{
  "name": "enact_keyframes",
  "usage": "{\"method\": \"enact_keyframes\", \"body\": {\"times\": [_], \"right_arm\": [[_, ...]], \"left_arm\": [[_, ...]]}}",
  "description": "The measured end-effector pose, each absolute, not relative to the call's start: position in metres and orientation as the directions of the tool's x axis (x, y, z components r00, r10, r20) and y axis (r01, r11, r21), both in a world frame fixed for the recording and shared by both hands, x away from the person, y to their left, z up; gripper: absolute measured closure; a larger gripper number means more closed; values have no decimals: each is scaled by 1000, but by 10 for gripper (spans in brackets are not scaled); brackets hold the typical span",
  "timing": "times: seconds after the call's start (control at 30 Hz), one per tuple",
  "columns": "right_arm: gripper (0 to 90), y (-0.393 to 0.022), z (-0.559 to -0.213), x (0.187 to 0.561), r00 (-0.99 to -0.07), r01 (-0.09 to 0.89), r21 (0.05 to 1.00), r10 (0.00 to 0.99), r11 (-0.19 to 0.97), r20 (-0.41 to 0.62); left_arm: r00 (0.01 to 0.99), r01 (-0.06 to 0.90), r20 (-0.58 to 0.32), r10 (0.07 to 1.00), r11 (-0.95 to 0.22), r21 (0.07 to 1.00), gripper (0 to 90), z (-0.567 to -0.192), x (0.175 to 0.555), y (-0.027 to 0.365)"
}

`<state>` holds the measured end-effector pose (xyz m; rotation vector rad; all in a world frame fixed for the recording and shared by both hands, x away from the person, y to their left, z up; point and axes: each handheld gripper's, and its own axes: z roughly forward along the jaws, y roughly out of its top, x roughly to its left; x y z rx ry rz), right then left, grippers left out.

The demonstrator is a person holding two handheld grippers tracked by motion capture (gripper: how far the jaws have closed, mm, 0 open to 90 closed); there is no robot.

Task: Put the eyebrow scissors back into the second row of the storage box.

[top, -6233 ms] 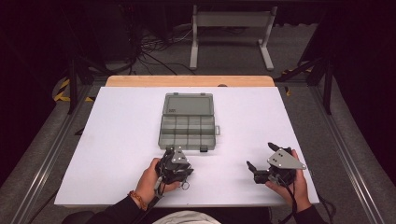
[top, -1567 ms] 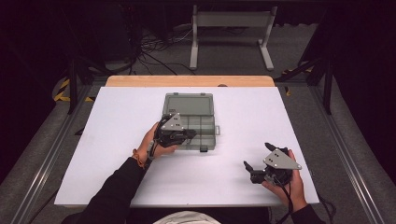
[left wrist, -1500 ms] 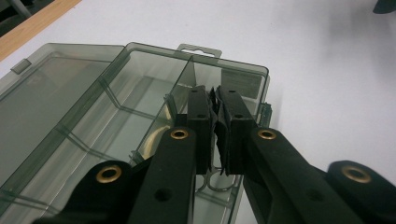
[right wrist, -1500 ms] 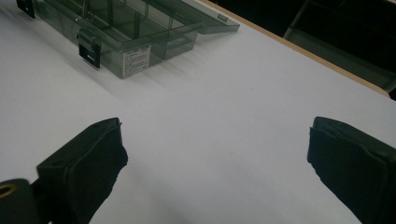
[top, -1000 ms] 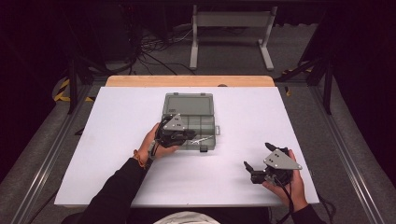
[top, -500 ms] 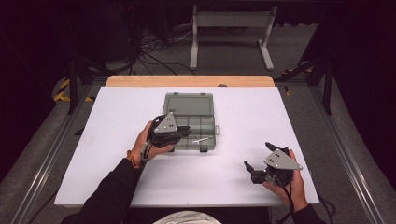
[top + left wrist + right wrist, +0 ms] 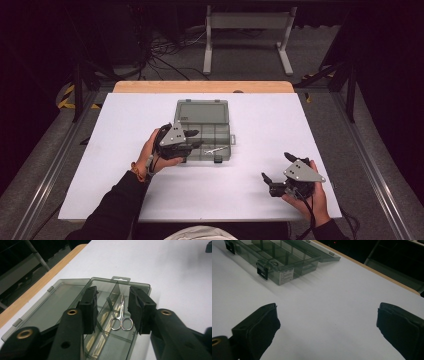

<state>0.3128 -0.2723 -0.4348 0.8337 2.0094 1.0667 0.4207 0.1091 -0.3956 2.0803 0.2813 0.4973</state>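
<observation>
At left of the table [image 7: 125, 150], left gripper [image 7: 195, 139] held in the left hand above the near-left part of the compartment box [image 7: 202, 111]; jaws part open, having just been opening, pads clear of everything, nothing gripped. Beneath and between those jaws in the left gripper view: small steel scissors [image 7: 121, 313], lying flat on the floor of a long compartment, finger loops toward the camera, blades pointing to the far wall, just beside a divider. Box itself open, lid laid back flat on the far side, latches on the near wall. Judged as to handling: scissors light, rigid, smooth and likely slippery on rubber pads; thin profile flush with the floor, hence little to bite on from above. Best purchase judged at the pivot or across the shanks just ahead of the loops, jaws set crosswise to the blades; divider close by, so limited room for one pad. Box judged light, thin-walled, prone to sliding if nudged. At right, right gripper [image 7: 278, 167] resting low near the front edge, well apart from the box, jaws wide open and empty.
</observation>
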Motion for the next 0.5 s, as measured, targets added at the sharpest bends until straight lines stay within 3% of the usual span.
{"method": "enact_keyframes", "body": {"times": [0.07,0.1,0.2,0.37,0.5], "right_arm": [[48,-272,-435,313,-547,209,867,789,453,-281],[48,-272,-435,312,-554,205,866,783,457,-282],[48,-271,-435,312,-556,203,865,782,458,-284],[48,-271,-436,313,-558,210,866,783,454,-275],[48,-269,-436,313,-560,209,864,781,458,-279]], "left_arm": [[888,9,235,394,-527,850,546,-396,420,109],[888,13,233,396,-528,849,476,-395,420,109],[877,31,226,424,-518,855,407,-395,418,110],[863,83,193,467,-507,858,118,-396,420,113],[848,89,180,499,-469,879,39,-396,418,118]]}}
